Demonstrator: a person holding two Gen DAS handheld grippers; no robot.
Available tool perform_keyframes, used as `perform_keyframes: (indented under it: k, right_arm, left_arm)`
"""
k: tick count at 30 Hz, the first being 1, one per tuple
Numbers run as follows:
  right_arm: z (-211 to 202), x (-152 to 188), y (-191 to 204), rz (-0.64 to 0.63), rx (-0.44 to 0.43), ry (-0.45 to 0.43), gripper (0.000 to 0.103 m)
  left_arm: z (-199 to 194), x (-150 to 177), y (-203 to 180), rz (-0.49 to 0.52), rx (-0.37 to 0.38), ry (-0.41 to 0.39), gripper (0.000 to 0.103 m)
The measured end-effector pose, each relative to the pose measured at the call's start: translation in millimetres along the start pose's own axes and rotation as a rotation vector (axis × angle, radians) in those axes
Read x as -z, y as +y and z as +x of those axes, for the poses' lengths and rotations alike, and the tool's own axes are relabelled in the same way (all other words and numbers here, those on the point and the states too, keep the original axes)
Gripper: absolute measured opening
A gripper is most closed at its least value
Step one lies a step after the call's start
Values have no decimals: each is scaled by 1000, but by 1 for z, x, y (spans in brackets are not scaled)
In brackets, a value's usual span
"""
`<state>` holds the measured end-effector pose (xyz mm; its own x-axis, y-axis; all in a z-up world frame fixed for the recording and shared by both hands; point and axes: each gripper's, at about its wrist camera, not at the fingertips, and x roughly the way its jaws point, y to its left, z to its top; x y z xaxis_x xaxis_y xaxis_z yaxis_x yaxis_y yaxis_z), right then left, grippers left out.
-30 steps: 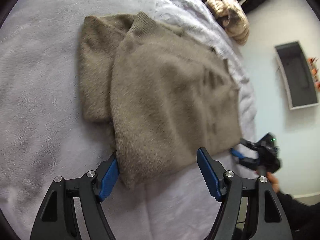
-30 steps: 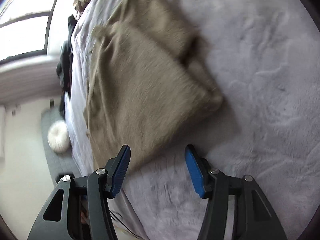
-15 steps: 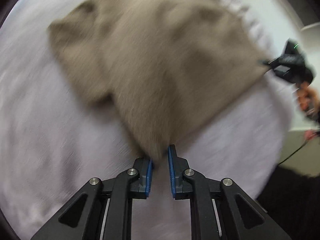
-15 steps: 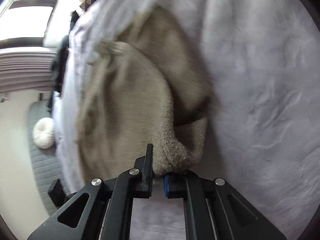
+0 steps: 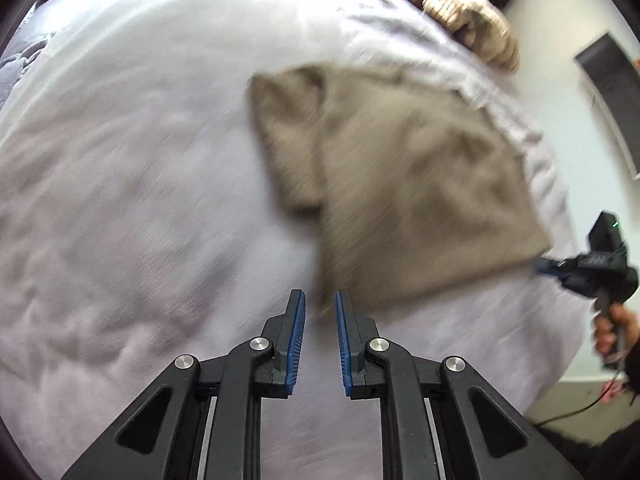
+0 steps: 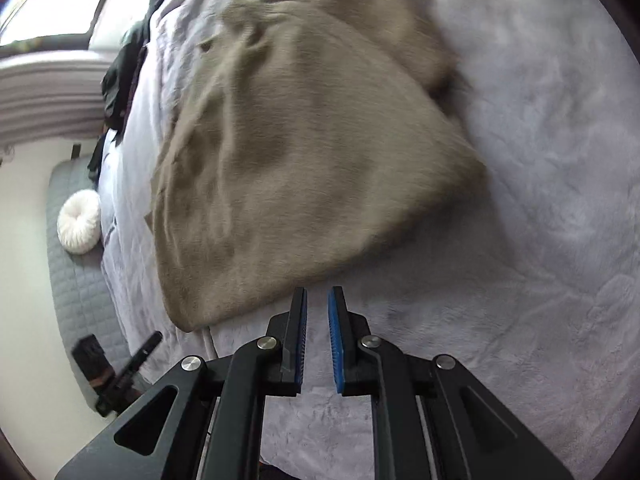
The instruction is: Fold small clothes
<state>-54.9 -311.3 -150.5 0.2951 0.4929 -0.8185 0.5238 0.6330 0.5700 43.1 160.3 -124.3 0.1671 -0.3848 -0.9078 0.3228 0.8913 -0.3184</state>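
A taupe knit sweater (image 5: 420, 184) lies on the pale grey bedspread (image 5: 140, 200), one sleeve folded under its left side. My left gripper (image 5: 321, 300) has its jaws nearly together, and the sweater's near corner, blurred, sits pinched between the very tips. In the right wrist view the same sweater (image 6: 300, 160) fills the middle. My right gripper (image 6: 318, 296) hangs just short of its lower edge. Its jaws are opening by a narrow gap, with only bedspread between the pads. From the left wrist view the right gripper (image 5: 548, 268) is at the sweater's far right corner, held by a person's hand (image 5: 612, 332).
A heap of other clothes (image 5: 468, 12) lies at the far end of the bed. The bed's edge runs close along the sweater; beyond it the floor holds a dark tray (image 5: 612, 76), a grey quilted mat (image 6: 76, 280) and a white pouf (image 6: 80, 220). Bare bedspread (image 6: 540, 200) lies on the sweater's other side.
A second ago both grippers stood wide open around the hem corners. Both then shut on those corners. Since then both have drawn back and up, and the right one has let its corner go.
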Motion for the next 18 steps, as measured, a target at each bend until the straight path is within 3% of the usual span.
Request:
perform_keyframes:
  k: [3,5,9,11,15,18]
  right_arm:
    - [2,-13,30,-97,26,-26,14]
    - [3,-23,44,-160,70,-38,14]
    - [21,-48,41,-194,133,-10,14]
    - [30,-58,23,-196,198,25,9]
    - [10,-68,-14,-87,136,6,6]
    - [-16,-74,-18,-69,80,-56,13]
  left_arm:
    - [11,-23,-20,9,63,-21,16]
    - [29,-41,-32,21,54,-9,16]
    - [85,-50,-36,49,-138,47,16]
    - [88,-48,-23,18,-110,43,16]
    - [60,-48,-9,-13,-129,41,16]
    - [41,-59,-4,-32,-85,4,16]
